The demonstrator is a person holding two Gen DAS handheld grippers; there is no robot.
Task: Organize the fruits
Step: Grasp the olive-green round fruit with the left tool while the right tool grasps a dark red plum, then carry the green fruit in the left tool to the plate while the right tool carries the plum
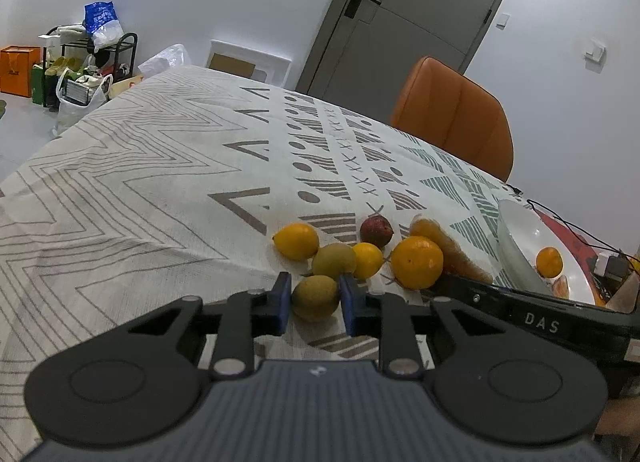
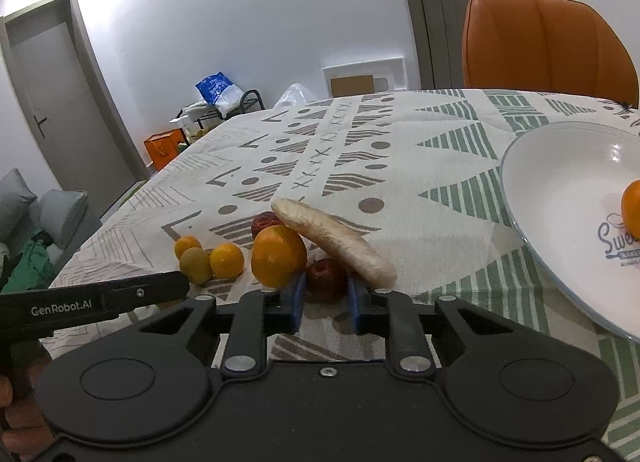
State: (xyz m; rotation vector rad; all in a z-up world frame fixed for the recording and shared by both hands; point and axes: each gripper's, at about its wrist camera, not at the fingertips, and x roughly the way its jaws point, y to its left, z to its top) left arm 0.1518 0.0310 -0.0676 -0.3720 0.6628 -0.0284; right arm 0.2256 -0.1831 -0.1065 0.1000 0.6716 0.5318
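Progress: one small orange [image 2: 632,210] already sits in the white plate [image 2: 560,197]; I judge the sorting barely begun, since the rest of the fruit is in a loose cluster on the patterned tablecloth [image 1: 160,181], to the left of the plate.

My left gripper [image 1: 314,304] is closed on a greenish-brown round fruit [image 1: 315,298], blue pads pressed against both its sides, at the near edge of the cluster and well apart from the plate. My right gripper [image 2: 326,298] is clamped on a dark red wrinkled fruit [image 2: 326,280], closer to the plate, just below the large orange [image 2: 279,256]. Both fruits appear to rest on the cloth.

Left to move, as I read it: two yellow lemon-like fruits [image 1: 297,241], a second greenish fruit [image 1: 334,260], the large orange, another dark red fruit [image 1: 376,230], and a long pale piece [image 2: 334,248] leaning over the pile.

Materials:
- Citrus skins: smooth, slightly glossy, round; likely to roll.
- Red fruits: matte, wrinkled.
- Long piece: rough, fibrous-looking, flat oval; I cannot identify it.
- Plate: glazed, shallow, with printed lettering; slick.
- Cloth: soft woven, lightly creased.
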